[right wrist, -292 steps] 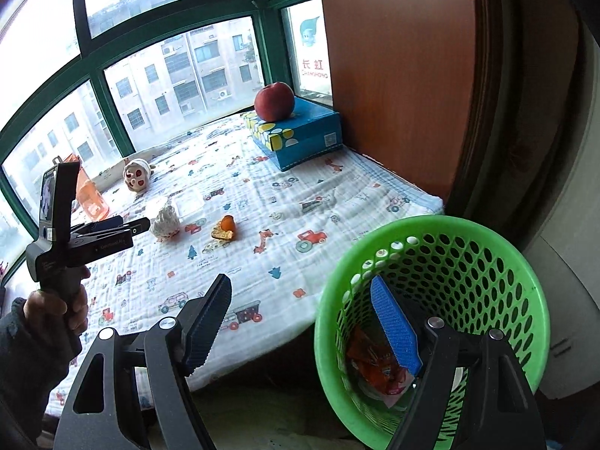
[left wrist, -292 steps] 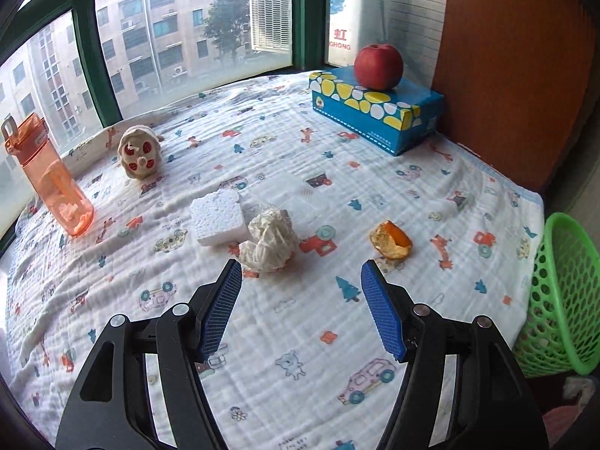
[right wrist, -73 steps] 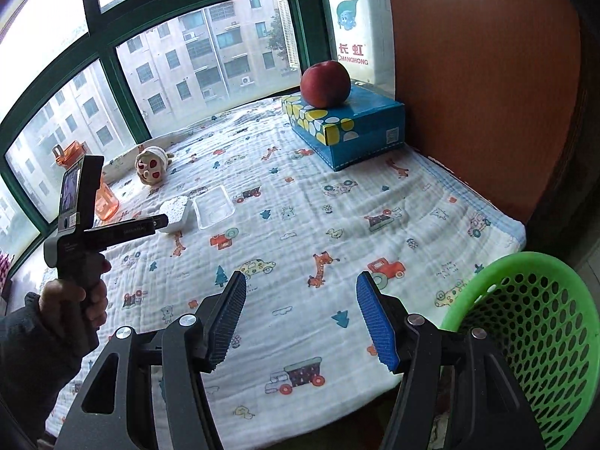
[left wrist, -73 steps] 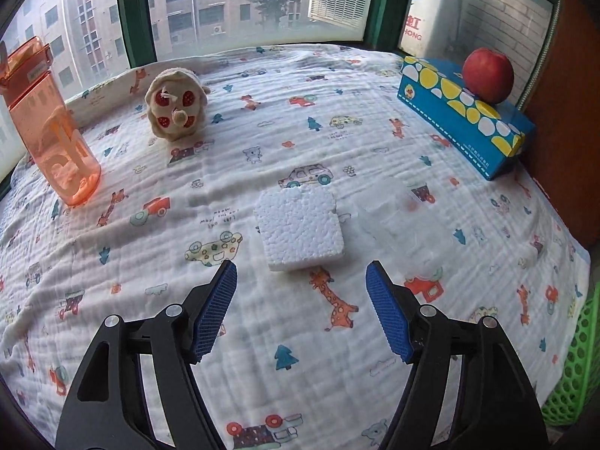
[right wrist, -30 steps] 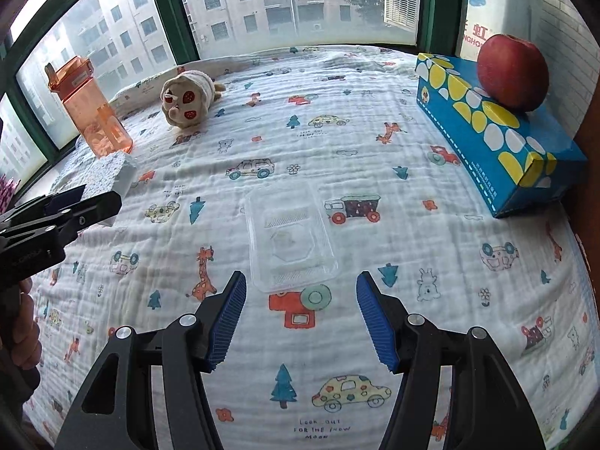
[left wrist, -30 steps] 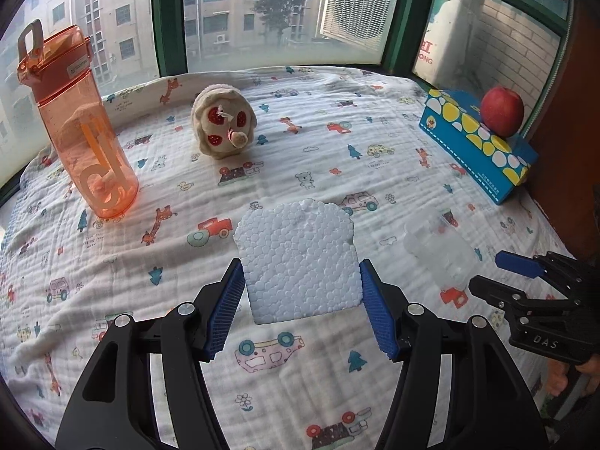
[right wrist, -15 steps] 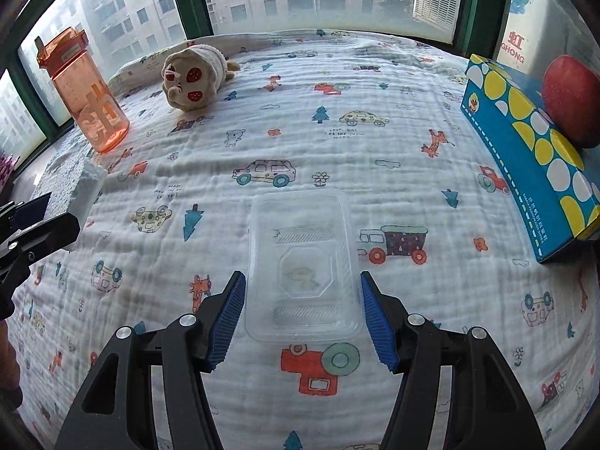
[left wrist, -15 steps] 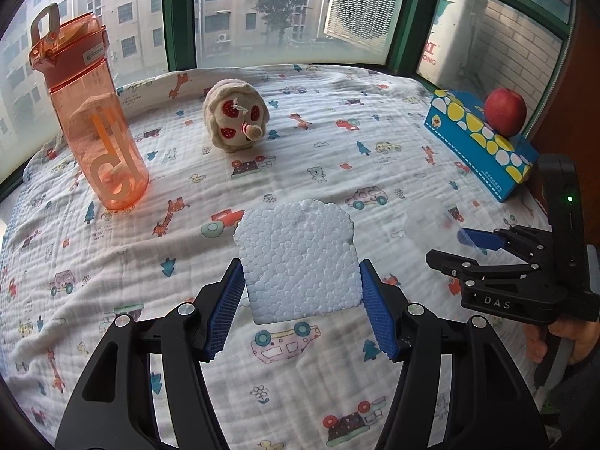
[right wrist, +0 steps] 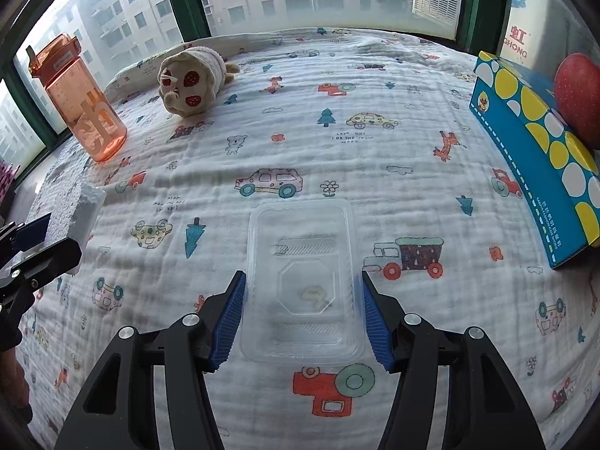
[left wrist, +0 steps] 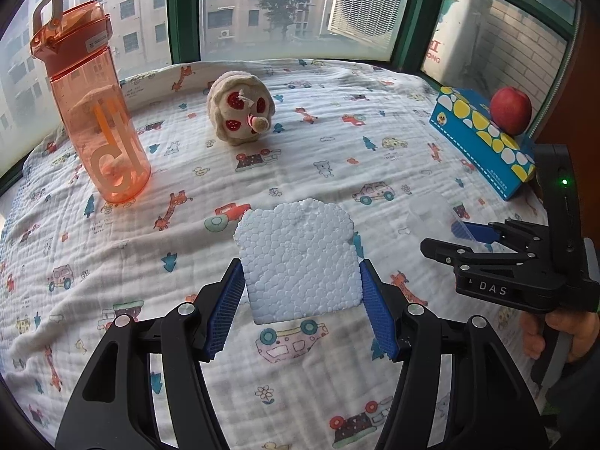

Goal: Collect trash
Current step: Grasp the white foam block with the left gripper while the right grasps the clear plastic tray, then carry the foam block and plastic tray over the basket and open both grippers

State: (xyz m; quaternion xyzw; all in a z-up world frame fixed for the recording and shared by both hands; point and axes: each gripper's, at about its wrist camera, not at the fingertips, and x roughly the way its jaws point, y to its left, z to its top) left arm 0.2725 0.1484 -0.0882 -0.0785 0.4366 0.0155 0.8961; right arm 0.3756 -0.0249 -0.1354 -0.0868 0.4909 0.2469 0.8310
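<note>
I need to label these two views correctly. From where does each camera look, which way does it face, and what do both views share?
Left wrist view: sits on the left gripper, looking forward and down over the printed blanket; its blue fingers clamp the white foam piece, and the person's right hand shows.
Right wrist view: sits on the right gripper, facing down at the clear plastic tray; its jaws are closing around it.
Shared: orange bottle, plush toy, blue box, apple, and each other's gripper.

The left hand-held gripper point(left wrist: 302, 300) clamps a white foam block point(left wrist: 300, 258) above the printed blanket point(left wrist: 337, 172).
</note>
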